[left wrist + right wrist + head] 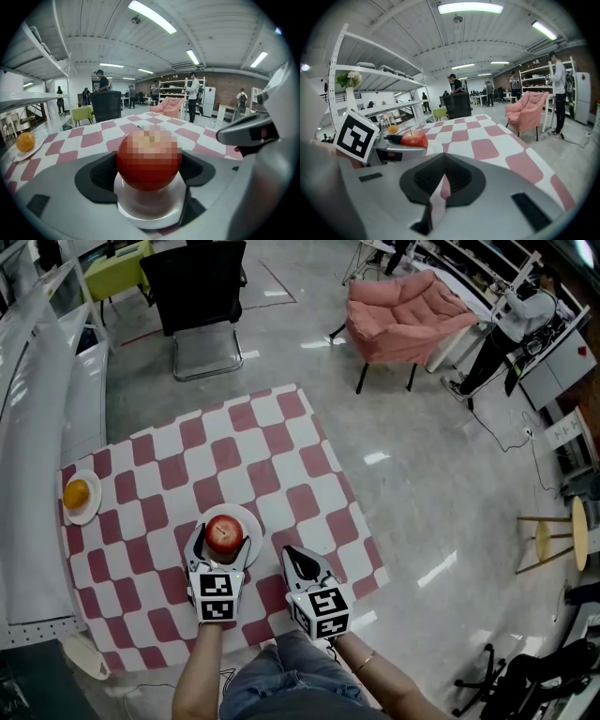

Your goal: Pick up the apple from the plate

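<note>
On the checked surface (281, 456), near edge: the apple (224, 532) sits upright on a white plate (255, 526), stem dimple up, resting on the plate.

Left gripper (224, 539): its fingers (101, 176) are spread wide and straddle the apple, one dark pad on each flank, level with the widest part. They stand very close to the skin. Firm contact cannot be confirmed from either view, and nothing is lifted.

Right gripper (292, 555): hangs just beside the plate on the right. Its fingers are closed together and hold nothing; only a thin sliver of cloth shows between the pads.

Handling, as judged:
- The apple looks firm and moderately heavy for its size, stiff enough to take a solid squeeze.
- The skin is smooth and glossy, so likely slippery. The round form may roll or squirt out if pinched above or below the middle.
- Best hold is across the equator, pads square to opposite flanks, roughly where the left fingers now stand.
- Too hard a pinch may bruise the flesh.
- The plate looks light and shallow. It may slide or tip if a finger catches its rim on closing or lifting.
</note>
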`<state>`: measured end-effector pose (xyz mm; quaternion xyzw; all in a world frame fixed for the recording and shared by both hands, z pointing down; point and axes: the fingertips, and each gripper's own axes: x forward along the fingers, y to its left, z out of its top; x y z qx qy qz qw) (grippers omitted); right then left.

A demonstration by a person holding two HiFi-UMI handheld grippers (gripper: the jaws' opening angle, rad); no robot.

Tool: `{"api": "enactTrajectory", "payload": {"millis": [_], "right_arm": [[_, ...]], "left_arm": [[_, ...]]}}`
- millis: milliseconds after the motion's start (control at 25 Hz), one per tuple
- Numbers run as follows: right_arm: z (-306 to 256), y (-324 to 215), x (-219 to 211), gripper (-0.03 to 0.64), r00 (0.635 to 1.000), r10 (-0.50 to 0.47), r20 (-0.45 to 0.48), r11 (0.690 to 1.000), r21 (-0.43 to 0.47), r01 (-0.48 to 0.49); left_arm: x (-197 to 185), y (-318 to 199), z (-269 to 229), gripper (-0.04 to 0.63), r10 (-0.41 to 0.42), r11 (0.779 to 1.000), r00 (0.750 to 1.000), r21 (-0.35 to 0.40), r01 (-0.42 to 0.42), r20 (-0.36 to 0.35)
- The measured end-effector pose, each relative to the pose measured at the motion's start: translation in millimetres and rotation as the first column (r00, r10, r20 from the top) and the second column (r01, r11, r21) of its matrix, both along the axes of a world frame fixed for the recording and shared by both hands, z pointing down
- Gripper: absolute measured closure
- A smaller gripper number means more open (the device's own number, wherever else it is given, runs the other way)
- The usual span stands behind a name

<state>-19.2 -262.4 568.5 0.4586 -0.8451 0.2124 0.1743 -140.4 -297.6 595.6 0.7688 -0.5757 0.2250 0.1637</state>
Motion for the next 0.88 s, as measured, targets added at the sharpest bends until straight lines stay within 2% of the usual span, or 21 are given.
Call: {"api": "enactTrajectory", "payload": {"millis": [520, 880], "right_arm": [[-20, 4, -3, 0.606, 1.0, -0.007, 0.003, 0.999, 0.053, 0.007], [-46, 2, -3, 0.606, 1.0, -0.015, 0.007, 0.992, 0.124, 0.014]], "left_arm": [[-2, 0, -35, 0.207, -0.006, 0.998, 1.0, 0.065, 0.007, -0.023], [1, 6, -65, 0.207, -0.006, 0.993, 1.0, 0.116, 0.009, -0.031]]}}
